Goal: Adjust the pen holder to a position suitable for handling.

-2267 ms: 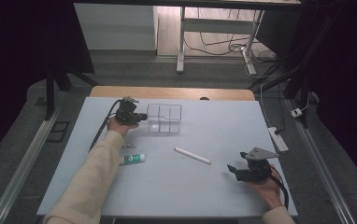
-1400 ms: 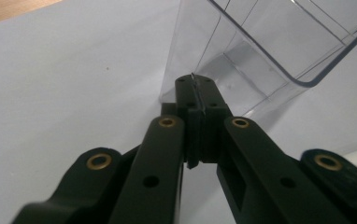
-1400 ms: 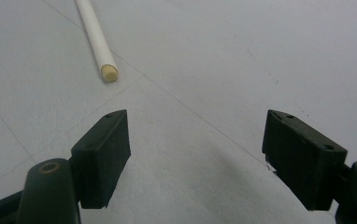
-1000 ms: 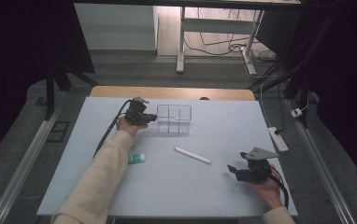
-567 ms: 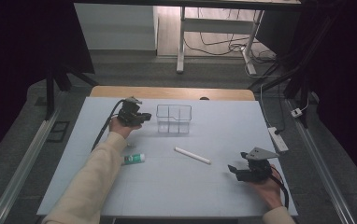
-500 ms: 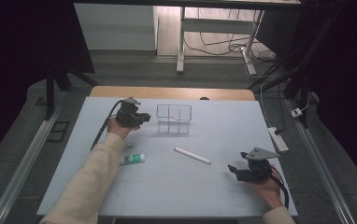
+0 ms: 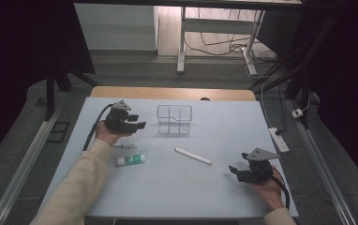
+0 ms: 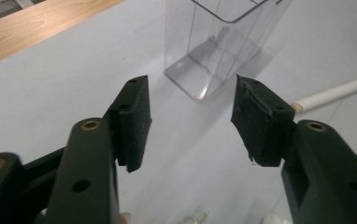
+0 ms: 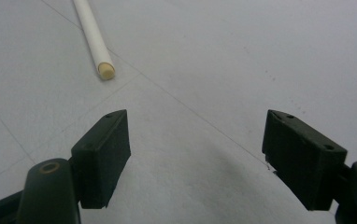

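Note:
A clear plastic divided box [image 7: 174, 119] stands upright at the back middle of the pale blue mat [image 7: 177, 192]. My left gripper [image 7: 138, 125] hovers just left of it, apart from it. Its jaws have just been opening and nothing is between them. In the left gripper view the box [image 8: 218, 46] stands beyond the open left gripper [image 8: 191, 93]. A white stick [image 7: 193, 156] lies mid-mat. My right gripper [image 7: 233, 170] rests open at the front right, with the end of the white stick [image 9: 92, 37] ahead of the right gripper [image 9: 195, 116].
A glue stick with a green label [image 7: 131, 160] lies near my left forearm, and a small clear item [image 7: 122, 146] lies just behind it. A wooden table edge [image 7: 172, 93] runs behind the mat. A white power strip [image 7: 279, 139] sits off the mat's right side.
My left gripper was shut at the box's left wall, nudging it slightly right; it has since opened, let go and drawn back to the left. The right gripper has stayed put.

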